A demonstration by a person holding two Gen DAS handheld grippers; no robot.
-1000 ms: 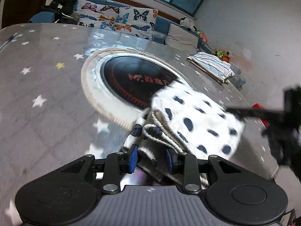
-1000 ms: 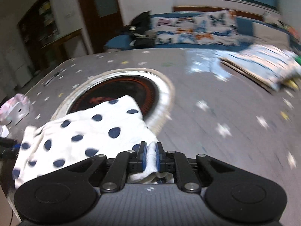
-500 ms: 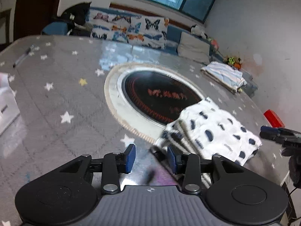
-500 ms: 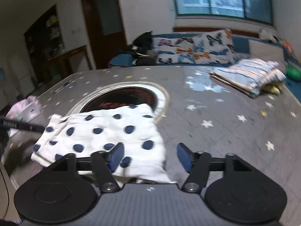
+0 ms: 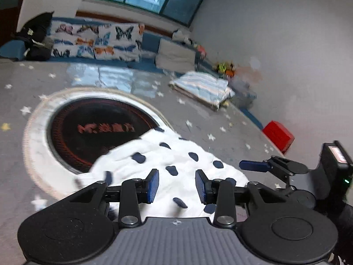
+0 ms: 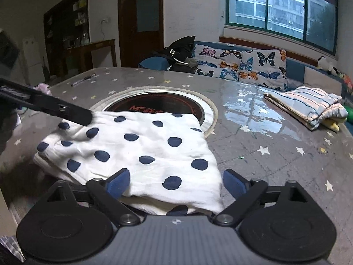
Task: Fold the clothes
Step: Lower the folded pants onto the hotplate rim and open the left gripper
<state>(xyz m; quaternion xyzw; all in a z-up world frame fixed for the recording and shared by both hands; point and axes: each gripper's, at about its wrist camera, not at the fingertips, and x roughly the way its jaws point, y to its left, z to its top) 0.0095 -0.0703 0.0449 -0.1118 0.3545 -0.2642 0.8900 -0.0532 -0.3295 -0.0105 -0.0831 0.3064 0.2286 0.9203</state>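
- Living room setup: a grey star-print surface (image 6: 253,154) with a round dark cooktop-looking inset (image 6: 158,107) in the middle and a butterfly-cushion sofa (image 6: 240,66) behind it.
- The polka-dot garment (image 6: 136,150) lies on the surface as a neat layered rectangle, its far edge overlapping the inset.
- Right gripper (image 6: 174,182) has its jaws opening wide, straddling the near edge without pinching it.
- Left gripper (image 5: 176,184) has its jaws partly spread just above the cloth, nothing clamped that I can see.
- A striped folded garment (image 6: 308,106) sits well apart by the far right edge, so that one looks done.
- My read: this fold is basically finished, and stacking or a last tidy is what's left.
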